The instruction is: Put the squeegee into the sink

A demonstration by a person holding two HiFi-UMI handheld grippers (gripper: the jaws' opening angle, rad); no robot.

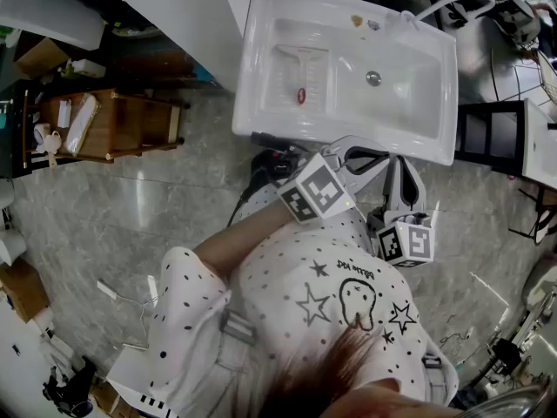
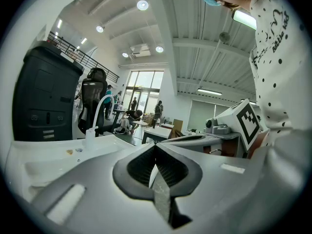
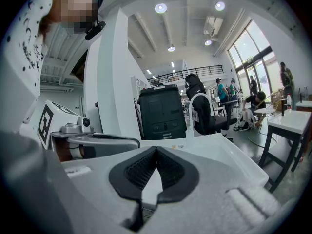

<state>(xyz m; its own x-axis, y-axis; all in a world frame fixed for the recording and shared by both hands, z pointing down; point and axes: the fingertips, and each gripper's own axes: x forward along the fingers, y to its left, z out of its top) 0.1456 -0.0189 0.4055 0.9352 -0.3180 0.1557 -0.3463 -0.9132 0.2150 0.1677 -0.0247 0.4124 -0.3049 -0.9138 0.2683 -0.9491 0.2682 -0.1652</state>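
While the squeegee point(image 1: 301, 70) lies flat inside the white sink point(image 1: 348, 136), in the basin's left part as the head view shows it and left of the drain point(image 1: 373, 78), both grippers are held just outside the sink's near rim, close to the person's spotted shirt point(image 1: 287, 320). Left gripper point(image 2: 156, 150): jaws together, nothing between the pads. Right gripper point(image 3: 156, 152): jaws likewise closed and empty. The faucet point(image 1: 452, 3) rises at the sink's far right corner.
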